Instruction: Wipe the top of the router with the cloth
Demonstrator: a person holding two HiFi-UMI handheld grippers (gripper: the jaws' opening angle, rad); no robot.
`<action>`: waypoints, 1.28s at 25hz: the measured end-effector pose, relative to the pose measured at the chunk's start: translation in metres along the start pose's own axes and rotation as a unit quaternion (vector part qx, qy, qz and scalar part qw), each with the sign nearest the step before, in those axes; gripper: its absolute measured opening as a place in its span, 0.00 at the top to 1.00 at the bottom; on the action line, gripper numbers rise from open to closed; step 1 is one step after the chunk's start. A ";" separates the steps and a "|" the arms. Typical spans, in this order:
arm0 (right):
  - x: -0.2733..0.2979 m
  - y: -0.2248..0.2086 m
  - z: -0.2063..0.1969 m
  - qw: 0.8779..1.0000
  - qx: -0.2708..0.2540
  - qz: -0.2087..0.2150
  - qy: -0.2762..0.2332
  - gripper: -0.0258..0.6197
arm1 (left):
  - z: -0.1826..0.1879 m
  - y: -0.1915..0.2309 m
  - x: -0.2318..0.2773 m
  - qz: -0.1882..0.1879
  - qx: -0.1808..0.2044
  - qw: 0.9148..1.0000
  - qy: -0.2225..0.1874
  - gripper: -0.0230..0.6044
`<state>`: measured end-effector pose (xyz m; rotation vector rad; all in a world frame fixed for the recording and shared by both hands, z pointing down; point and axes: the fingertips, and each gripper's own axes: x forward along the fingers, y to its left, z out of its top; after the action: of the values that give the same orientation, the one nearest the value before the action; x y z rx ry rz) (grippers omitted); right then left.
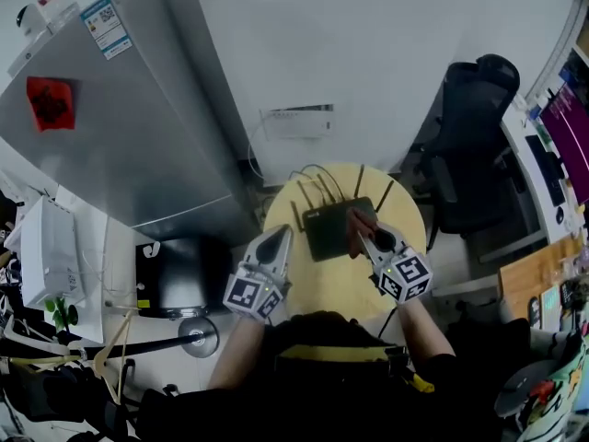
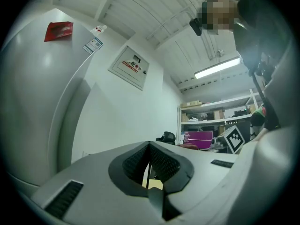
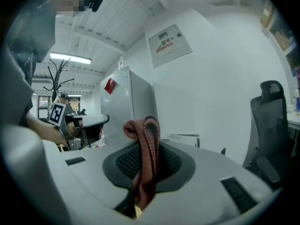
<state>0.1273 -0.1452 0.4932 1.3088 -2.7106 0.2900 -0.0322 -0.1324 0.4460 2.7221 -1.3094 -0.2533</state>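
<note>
A dark flat router [image 1: 328, 232] with several upright antennas lies on a small round yellow table [image 1: 342, 285]. My right gripper [image 1: 366, 232] is over the router's right part, shut on a reddish-brown cloth [image 1: 356, 220]. In the right gripper view the cloth [image 3: 145, 158] hangs folded between the jaws of that gripper [image 3: 143, 150]. My left gripper [image 1: 282, 236] is held at the table's left edge, just left of the router, jaws together and nothing in them. In its own view the left gripper [image 2: 150, 165] points up at the wall, and only a sliver of yellow table shows.
A tall grey fridge [image 1: 120, 109] stands to the left behind the table. A black office chair [image 1: 474, 145] is at the right, and beyond it a desk with a purple-lit monitor [image 1: 572, 127]. A white wall panel [image 1: 296, 121] hangs behind the table. Clutter and a stand [image 1: 198, 337] fill the left floor.
</note>
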 end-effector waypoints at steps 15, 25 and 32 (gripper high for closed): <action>0.155 0.000 -0.135 0.965 0.012 0.054 0.258 0.87 | -0.023 0.079 -0.020 0.066 0.015 0.997 0.044 0.96; 0.190 0.002 -0.184 0.920 0.175 0.074 0.343 0.87 | -0.036 0.090 0.007 0.058 0.010 0.998 0.037 0.96; 0.202 -0.008 -0.226 0.912 0.040 0.046 0.406 0.87 | -0.041 0.089 0.004 0.068 0.005 0.997 0.045 0.96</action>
<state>0.0139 -0.2535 0.7528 0.8028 -2.0492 0.7632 -0.0900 -0.1901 0.5015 2.6031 -1.4657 -0.1099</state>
